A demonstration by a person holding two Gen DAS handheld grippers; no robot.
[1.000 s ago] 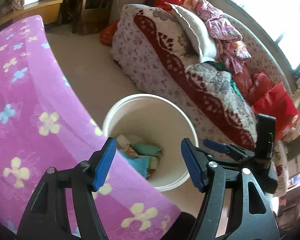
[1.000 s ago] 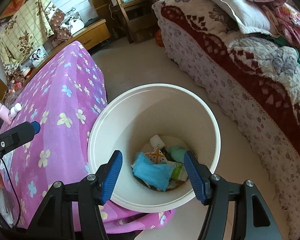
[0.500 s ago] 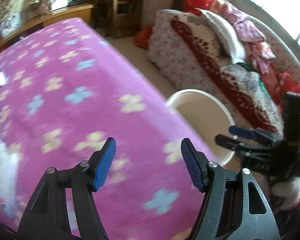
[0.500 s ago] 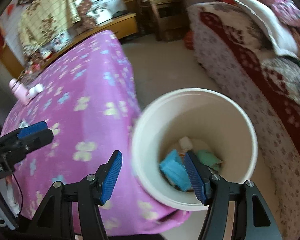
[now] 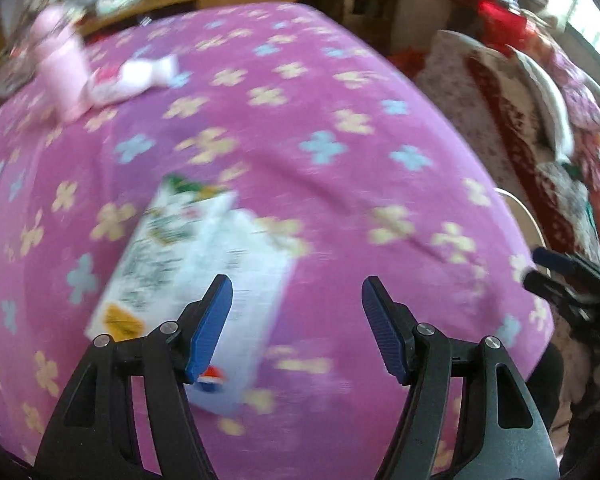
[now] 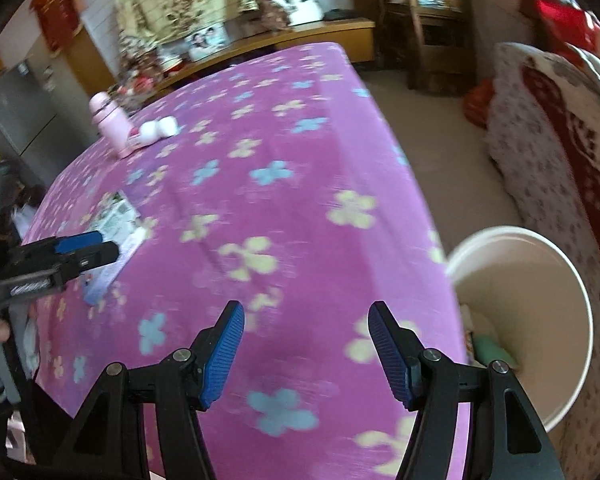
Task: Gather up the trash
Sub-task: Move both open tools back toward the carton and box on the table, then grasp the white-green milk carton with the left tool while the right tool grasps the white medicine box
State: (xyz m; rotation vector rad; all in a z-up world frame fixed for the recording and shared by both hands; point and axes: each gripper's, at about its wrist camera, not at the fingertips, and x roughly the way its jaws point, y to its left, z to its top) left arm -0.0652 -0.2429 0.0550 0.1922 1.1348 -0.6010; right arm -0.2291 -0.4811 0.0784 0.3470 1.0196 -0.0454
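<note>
Two grippers, both with jaws spread wide and nothing between the blue pads. Left gripper (image 5: 296,328): hangs over the purple flowered tablecloth (image 5: 320,92), its left finger just above a flat white printed wrapper (image 5: 188,276); contact cannot be told through the blur. Wrapper: lies flat on the cloth, green print at the far end, a yellow patch near one corner, possibly a snack packet. Right gripper (image 6: 306,344): over the cloth's near edge, empty. White bin (image 6: 580,300): on the floor beside the table, scraps at its bottom. Pink bottle (image 6: 110,122): upright at the far side.
</note>
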